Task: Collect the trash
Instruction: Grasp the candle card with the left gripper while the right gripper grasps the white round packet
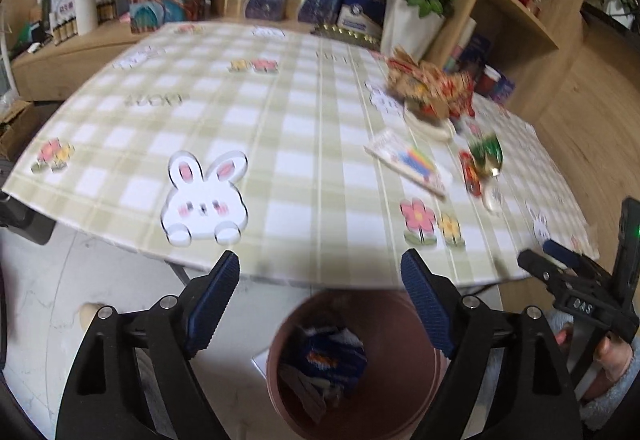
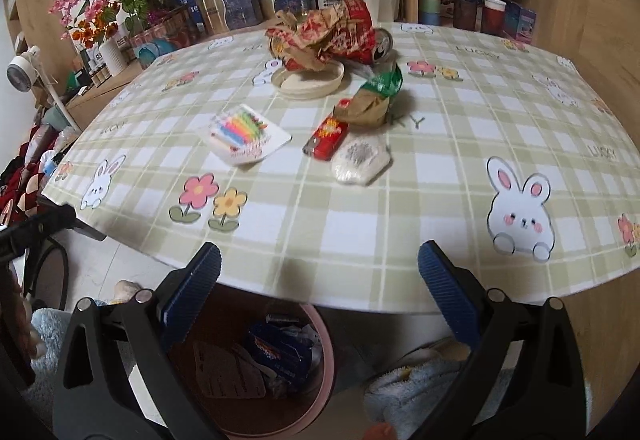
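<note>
— Left wrist view first: what is the left gripper (image 1: pixel 320 272) doing?

— Its jaws stand wide apart with nothing between them, above a pinkish-brown bin (image 1: pixel 404 392) on the floor just off the table edge. Inside the bin lies a blue wrapper (image 1: pixel 328 356) with some pale paper beside it, though the blur makes it hard to say more.

— And the right gripper (image 2: pixel 320 264)?

— Also spread wide and empty, at the near edge of the checked tablecloth (image 2: pixel 360 224). The same bin shows below it, partly under the table.

— Where is the trash still on the table?

— Grouped toward the middle: a crumpled red and brown paper heap (image 2: pixel 324 35) on a white plate (image 2: pixel 308 83), a can (image 2: pixel 384 43) touching that heap, a green and brown wrapper (image 2: pixel 372 99), a red packet (image 2: pixel 326 137) just beside a clear plastic bag (image 2: pixel 358 159), and a card of coloured candles (image 2: pixel 244 131) to their left.
</note>
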A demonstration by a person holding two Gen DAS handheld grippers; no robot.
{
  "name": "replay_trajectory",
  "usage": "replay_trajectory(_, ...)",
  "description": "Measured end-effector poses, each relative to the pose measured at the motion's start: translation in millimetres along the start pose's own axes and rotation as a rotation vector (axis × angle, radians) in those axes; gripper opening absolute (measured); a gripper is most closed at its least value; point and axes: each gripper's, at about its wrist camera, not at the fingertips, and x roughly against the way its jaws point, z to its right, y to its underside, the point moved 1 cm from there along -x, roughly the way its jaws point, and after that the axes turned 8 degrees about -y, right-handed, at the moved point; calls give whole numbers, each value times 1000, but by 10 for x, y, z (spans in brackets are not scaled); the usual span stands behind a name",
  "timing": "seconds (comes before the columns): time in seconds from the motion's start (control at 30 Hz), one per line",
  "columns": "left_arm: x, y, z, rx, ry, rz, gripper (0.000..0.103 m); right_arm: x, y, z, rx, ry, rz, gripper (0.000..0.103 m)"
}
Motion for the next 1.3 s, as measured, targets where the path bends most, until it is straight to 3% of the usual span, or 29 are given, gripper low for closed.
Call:
replay_trajectory(0.47,-100,-165,99,-56,-23,20,97,-81,-127,206,33,-21,-34,97)
replay_trajectory(0.63,-190,-205,158,-71,-27,9,97,-178,-142,321,41,19,-69,97)
replay_trajectory(1.0,-335,-349,266,-95,-25,15,97,-382,-227,632,31,2,-102,97)
replay_trajectory(1.2,-421,-371,273,-103,-30,9,97,-524,-366,567,84,-17,-101,94)
replay_trajectory(1.3,-461,-370,298,-106,-28,4,97,-606,-424,500,123,-11,-107,88)
